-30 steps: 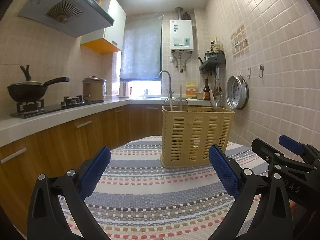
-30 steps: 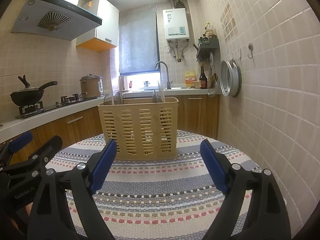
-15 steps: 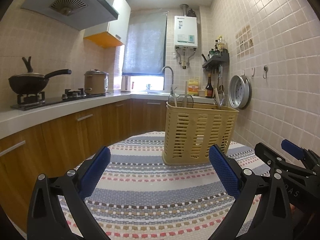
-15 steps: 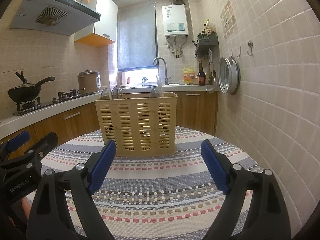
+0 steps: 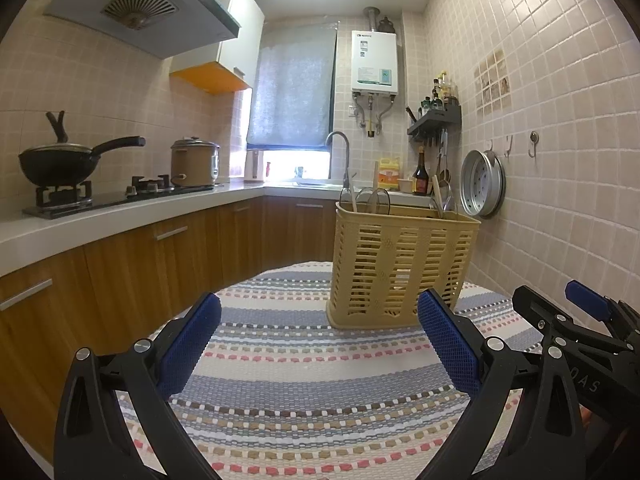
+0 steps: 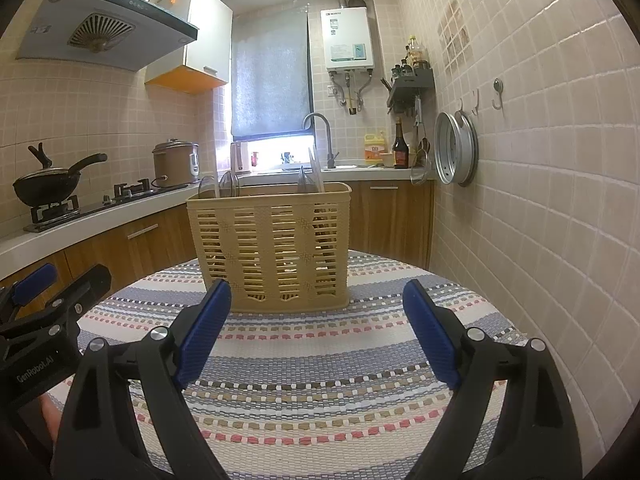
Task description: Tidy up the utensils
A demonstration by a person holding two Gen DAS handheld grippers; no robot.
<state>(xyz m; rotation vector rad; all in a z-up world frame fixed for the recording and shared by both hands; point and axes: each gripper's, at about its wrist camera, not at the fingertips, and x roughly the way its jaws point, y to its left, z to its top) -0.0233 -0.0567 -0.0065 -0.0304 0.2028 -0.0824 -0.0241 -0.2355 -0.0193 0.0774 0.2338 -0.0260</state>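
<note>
I see the tan slotted plastic utensil basket (image 6: 272, 248) standing upright on the round table (image 6: 320, 364) with its striped woven cloth, toward the far edge, at about twelve o'clock from my right gripper (image 6: 316, 332) and one o'clock from my left gripper (image 5: 320, 348). Clear plastic spoons (image 6: 224, 186) and pale stick-like handles poke above its rim; exactly which utensils they are I cannot tell. Both grippers hover low over the cloth with their blue-padded fingers spread wide and nothing between them. They sit side by side, each showing at the edge of the other's view. Beyond the table, at ten o'clock, a black wok (image 5: 60, 164) sits on the gas hob, and a round metal steamer tray (image 6: 456, 154) hangs on the tiled wall at two o'clock.
</note>
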